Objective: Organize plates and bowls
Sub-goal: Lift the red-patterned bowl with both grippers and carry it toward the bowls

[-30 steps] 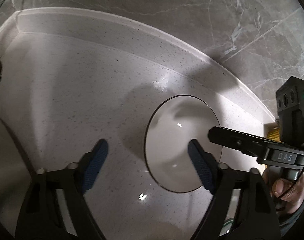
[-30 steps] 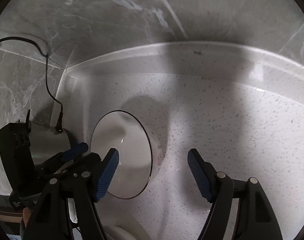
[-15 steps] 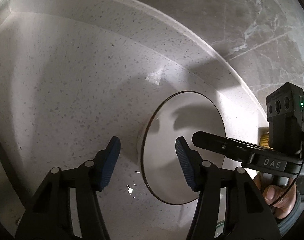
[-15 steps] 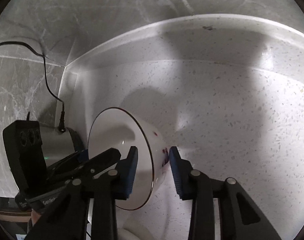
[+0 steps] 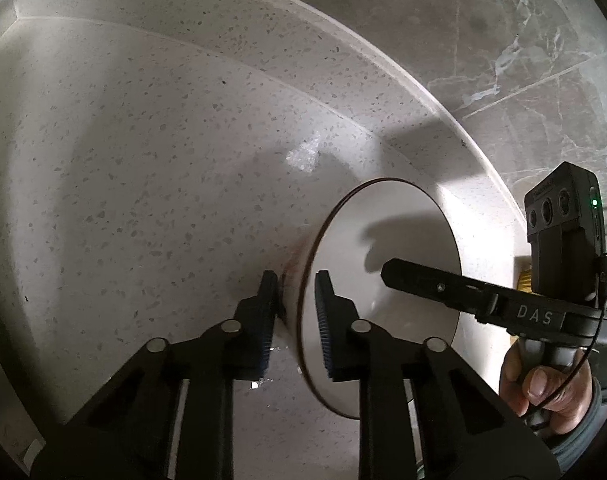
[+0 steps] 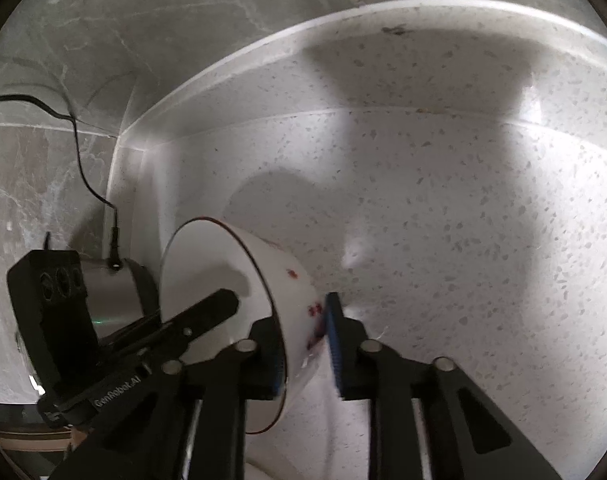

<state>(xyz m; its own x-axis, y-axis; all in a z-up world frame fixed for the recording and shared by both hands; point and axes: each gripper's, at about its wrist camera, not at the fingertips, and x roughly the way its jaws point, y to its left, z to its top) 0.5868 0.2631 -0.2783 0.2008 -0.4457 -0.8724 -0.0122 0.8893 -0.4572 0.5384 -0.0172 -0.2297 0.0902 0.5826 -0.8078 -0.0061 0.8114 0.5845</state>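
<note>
A white bowl (image 5: 395,240) with a thin dark rim and small red marks on its outside (image 6: 299,292) stands on the speckled white counter (image 5: 143,160). My left gripper (image 5: 295,316) straddles the bowl's left rim, one blue pad on the outer wall and one inside; its jaws are closing and the pads press the wall. My right gripper (image 6: 305,350) straddles the opposite rim the same way, its jaws closing with the wall pinched between them. Each view shows the other gripper's inner finger (image 5: 423,284) (image 6: 199,314) reaching into the bowl.
A shiny metal canister (image 6: 115,292) with a black cable (image 6: 79,160) stands in the counter's corner, left of the bowl. Grey marble wall (image 5: 503,40) runs behind the raised counter lip. A hand (image 5: 543,384) holds the right gripper. Something white (image 6: 263,474) peeks in at the bottom edge.
Both grippers have sunk toward the bowl and drawn their jaws from wide apart to tight on opposite sides of its rim. The bowl has stayed where it was.
</note>
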